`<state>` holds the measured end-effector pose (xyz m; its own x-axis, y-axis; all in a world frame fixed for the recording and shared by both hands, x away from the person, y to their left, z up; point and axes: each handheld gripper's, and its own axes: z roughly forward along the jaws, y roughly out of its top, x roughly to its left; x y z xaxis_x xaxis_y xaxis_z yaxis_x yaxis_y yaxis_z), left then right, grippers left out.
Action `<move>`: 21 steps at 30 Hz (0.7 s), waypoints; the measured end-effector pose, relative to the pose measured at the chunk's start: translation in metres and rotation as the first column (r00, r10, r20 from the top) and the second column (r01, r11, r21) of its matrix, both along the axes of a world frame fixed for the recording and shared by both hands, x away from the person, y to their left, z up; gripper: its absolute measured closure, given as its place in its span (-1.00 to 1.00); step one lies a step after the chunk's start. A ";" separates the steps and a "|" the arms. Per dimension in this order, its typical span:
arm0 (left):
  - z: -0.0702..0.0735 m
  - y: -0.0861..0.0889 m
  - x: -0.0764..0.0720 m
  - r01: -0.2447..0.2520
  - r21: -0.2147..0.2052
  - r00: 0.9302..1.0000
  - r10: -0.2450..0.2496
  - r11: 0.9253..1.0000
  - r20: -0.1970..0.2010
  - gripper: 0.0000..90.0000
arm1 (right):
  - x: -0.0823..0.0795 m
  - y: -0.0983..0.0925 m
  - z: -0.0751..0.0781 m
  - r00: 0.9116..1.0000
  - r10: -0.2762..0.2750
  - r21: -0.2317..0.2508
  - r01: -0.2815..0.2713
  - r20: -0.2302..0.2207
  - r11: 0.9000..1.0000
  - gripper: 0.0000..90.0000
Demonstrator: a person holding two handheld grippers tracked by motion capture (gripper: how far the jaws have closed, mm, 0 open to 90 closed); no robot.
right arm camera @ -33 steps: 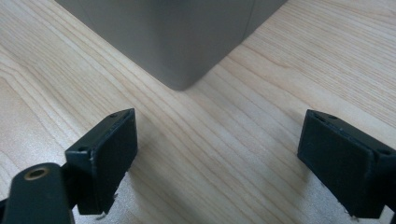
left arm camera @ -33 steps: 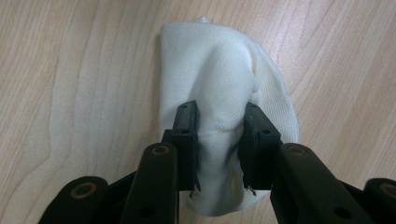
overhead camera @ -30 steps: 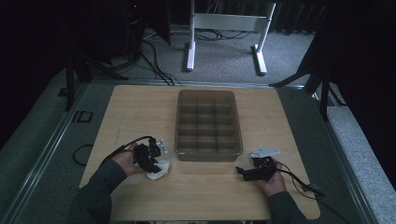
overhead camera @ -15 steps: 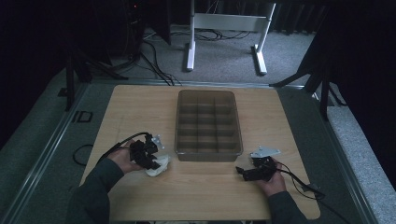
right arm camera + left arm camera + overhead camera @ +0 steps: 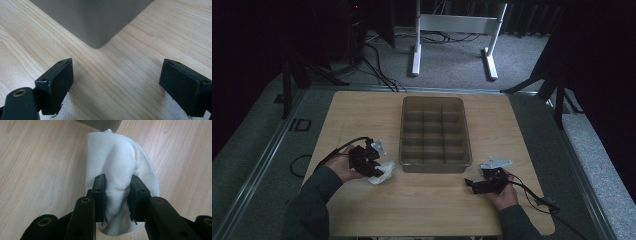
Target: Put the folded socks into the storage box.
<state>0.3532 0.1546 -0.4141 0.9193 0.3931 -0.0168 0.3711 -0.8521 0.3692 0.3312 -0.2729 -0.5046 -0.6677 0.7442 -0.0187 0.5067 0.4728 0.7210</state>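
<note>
A white knitted sock [image 5: 120,167] is bunched between the jaws of my left gripper [image 5: 117,192], which is shut on it just above the wooden table. In the high view the sock [image 5: 382,173] shows at the tip of the left gripper [image 5: 374,168], left of the near corner of a grey divided box [image 5: 433,134]. My right gripper [image 5: 470,184] rests low at the table's near right, jaws pointing left. In the right gripper view it [image 5: 117,85] stands open over bare wood, with the box's corner [image 5: 97,22] just ahead.
The grey box has several compartments and stands in the middle of the wooden table [image 5: 362,115]. Cables trail from both grippers over the near edge. A white stand [image 5: 452,30] and cables lie on the floor beyond the table.
The left gripper has lifted slightly with the sock and shifted a little towards the box. The right gripper has stayed where it was.
</note>
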 end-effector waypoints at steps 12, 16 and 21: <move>0.012 0.000 0.001 0.009 -0.015 1.000 -0.009 1.000 0.012 0.57 | 0.000 0.000 0.000 1.000 -0.002 0.002 0.002 -0.001 1.000 -0.74; 0.016 0.000 0.000 0.012 -0.028 1.000 -0.011 1.000 0.016 0.57 | 0.000 0.000 0.000 1.000 -0.001 0.001 0.001 -0.001 1.000 -0.74; 0.020 0.000 0.001 0.015 -0.029 1.000 -0.014 0.999 0.021 0.57 | 0.000 0.000 0.000 1.000 -0.002 0.002 0.002 -0.002 1.000 -0.74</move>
